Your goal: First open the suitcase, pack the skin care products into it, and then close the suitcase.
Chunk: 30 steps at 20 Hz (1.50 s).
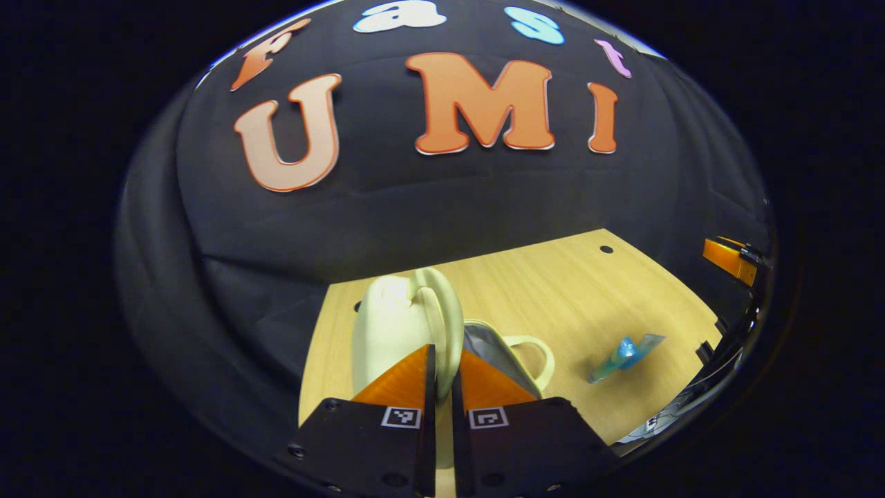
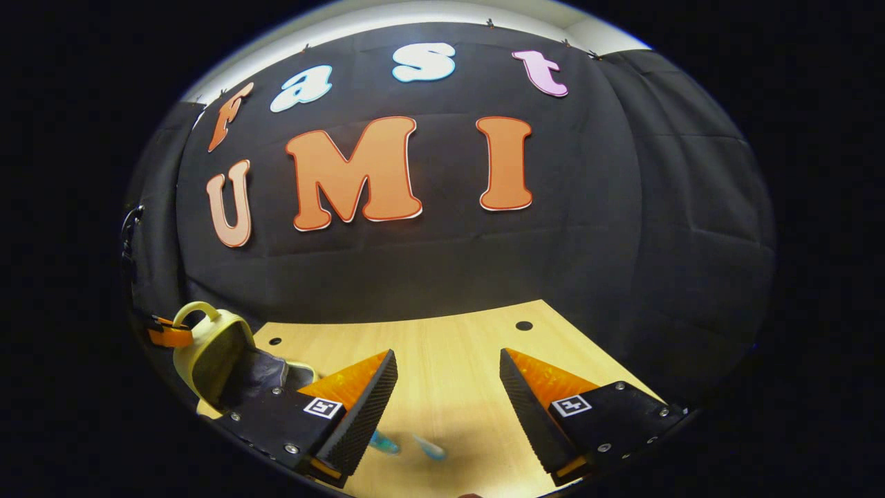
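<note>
A small cream suitcase (image 1: pixel 387 325) stands on the wooden table (image 1: pixel 567 277), its lid raised and its grey lining (image 1: pixel 487 346) showing. My left gripper (image 1: pixel 444 351) is shut on the lid's rim, just left of the suitcase's handle (image 1: pixel 536 353). A blue skin care product (image 1: pixel 622 354) lies on the table to the right of it. In the right gripper view the open suitcase (image 2: pixel 207 353) sits far left, and my right gripper (image 2: pixel 448 360) stands open above the table with nothing between its fingers. The blue product (image 2: pixel 384 443) lies blurred below its left finger.
The black cloth wall closes off the table's back and sides. Small dark holes (image 2: pixel 523 325) mark the tabletop near its far edge. The other gripper (image 1: pixel 729 259) shows at the far right of the left gripper view. Bare wood lies between the suitcase and the product.
</note>
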Motion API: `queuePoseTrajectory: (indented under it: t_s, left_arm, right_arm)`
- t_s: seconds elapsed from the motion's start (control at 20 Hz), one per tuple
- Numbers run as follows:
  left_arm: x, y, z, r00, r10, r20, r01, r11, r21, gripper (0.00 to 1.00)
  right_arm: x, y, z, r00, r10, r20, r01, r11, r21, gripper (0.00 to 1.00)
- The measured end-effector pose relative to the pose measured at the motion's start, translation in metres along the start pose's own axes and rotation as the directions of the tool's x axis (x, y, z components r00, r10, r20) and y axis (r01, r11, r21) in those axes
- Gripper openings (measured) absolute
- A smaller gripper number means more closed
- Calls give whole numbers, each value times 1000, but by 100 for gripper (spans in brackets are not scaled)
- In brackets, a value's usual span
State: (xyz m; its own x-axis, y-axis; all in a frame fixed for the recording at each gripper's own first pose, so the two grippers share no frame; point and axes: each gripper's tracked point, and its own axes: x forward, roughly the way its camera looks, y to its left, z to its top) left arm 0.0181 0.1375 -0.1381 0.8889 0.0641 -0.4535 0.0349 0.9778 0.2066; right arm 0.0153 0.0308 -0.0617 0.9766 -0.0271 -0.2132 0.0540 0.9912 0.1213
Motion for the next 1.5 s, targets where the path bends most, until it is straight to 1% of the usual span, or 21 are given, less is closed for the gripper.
queuePoseTrajectory:
  t_s: [0.1, 0.25, 0.35, 0.55, 0.7, 0.8, 0.9, 1.0, 1.05, 1.1, 1.15, 1.2, 1.25, 1.3, 1.35, 1.5]
  left_arm:
    - [-7, 50, -4, 999, 33, 18, -34, 999, 25, 11]
    - [0, 109, -20, 998, 54, 30, -55, 998, 30, 10]
    - [10, 148, -31, 995, 88, 38, -89, 995, 40, 10]
    - [30, 217, -75, 991, 132, 4, -132, 991, 31, 10]
    - [55, 265, -125, 981, 189, -46, -188, 982, 11, 11]
    - [71, 289, -165, 972, 205, -113, -209, 977, -27, 11]
    - [91, 302, -195, 962, 217, -163, -232, 970, -78, 11]
    - [107, 309, -220, 953, 223, -205, -246, 964, -97, 11]
    - [110, 313, -232, 943, 241, -230, -267, 960, -88, 11]
    - [114, 317, -243, 931, 258, -258, -282, 957, -63, 14]
    - [118, 317, -258, 920, 271, -283, -294, 955, -41, 22]
    - [123, 310, -262, 923, 257, -288, -278, 960, -32, 30]
    - [130, 298, -264, 933, 225, -282, -246, 968, -40, 37]
    - [135, 298, -260, 930, 250, -270, -264, 964, -17, 36]
    - [131, 301, -256, 925, 278, -257, -283, 959, 19, 49]
    - [126, 280, -217, 947, 271, -173, -267, 963, 48, 87]
  right_arm:
    - [-5, 18, 3, 1000, 1, 8, -1, 1000, 26, 94]
    - [-16, 40, 3, 1000, -15, 18, 14, 999, 36, 94]
    - [-24, 54, 4, 999, -26, 26, 25, 999, 37, 94]
    - [-39, 70, 3, 998, -51, 25, 50, 997, 54, 94]
    - [-49, 76, -2, 996, -83, 20, 82, 996, 42, 94]
    - [-52, 76, -7, 995, -102, 9, 102, 995, 20, 94]
    - [-53, 75, -8, 992, -125, -2, 125, 992, 6, 94]
    - [-56, 77, -7, 992, -129, 2, 129, 992, 5, 94]
    - [-57, 79, -7, 992, -130, 2, 130, 992, -3, 94]
    - [-57, 78, -8, 991, -131, -1, 131, 991, -15, 94]
    - [-56, 78, -9, 991, -132, -3, 132, 991, -25, 94]
    - [-56, 76, -9, 991, -133, -5, 133, 991, -31, 94]
    - [-57, 74, -9, 991, -135, -6, 135, 990, -34, 94]
    - [-57, 71, -10, 990, -141, -8, 141, 989, -36, 94]
    - [-57, 67, -11, 989, -149, -10, 148, 988, -38, 94]
    - [-57, 59, -12, 988, -157, -11, 156, 987, -44, 94]
